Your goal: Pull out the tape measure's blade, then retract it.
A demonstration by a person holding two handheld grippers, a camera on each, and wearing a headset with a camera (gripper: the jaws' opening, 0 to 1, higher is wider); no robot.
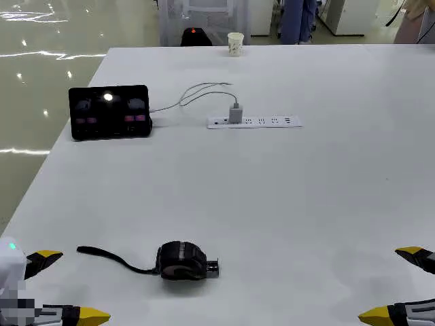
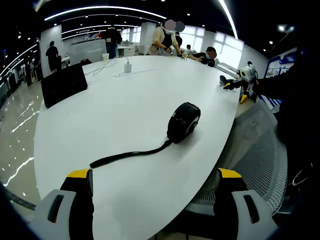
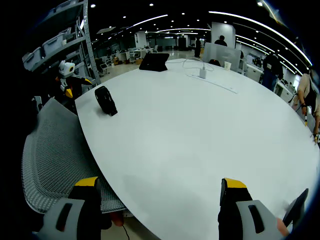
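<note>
In the head view, the tape measure (image 1: 181, 261) was seen lying on the white surface (image 1: 272, 190) close to the person's edge, with the blade fully wound in. The left claw (image 1: 68, 285) was held just to the left of the tape measure and the right claw (image 1: 389, 284) well apart to its right, so the left was clearly the nearer. Both claws were spread wide and nothing was gripped. The case's long axis ran left to right: what was taken for the blade's hook end (image 1: 212, 268) pointed towards the right claw, while the black wrist strap (image 1: 109, 259) trailed away towards the left claw. In the left gripper view, the tape measure (image 2: 183, 121) was found ahead and slightly right of the open left claw (image 2: 154, 175), with the strap (image 2: 130, 155) stretched back from the case towards the jaws. The right claw (image 2: 233, 91) was seen beyond the tape measure. In the right gripper view, the tape measure (image 3: 105, 99) was seen far ahead and to the left of the open right claw (image 3: 160, 183). The left claw (image 3: 75, 85) was seen just beyond the tape measure. A steadying grip on the case by the left claw and a pull on the hook by the right was judged the likely arrangement.
</note>
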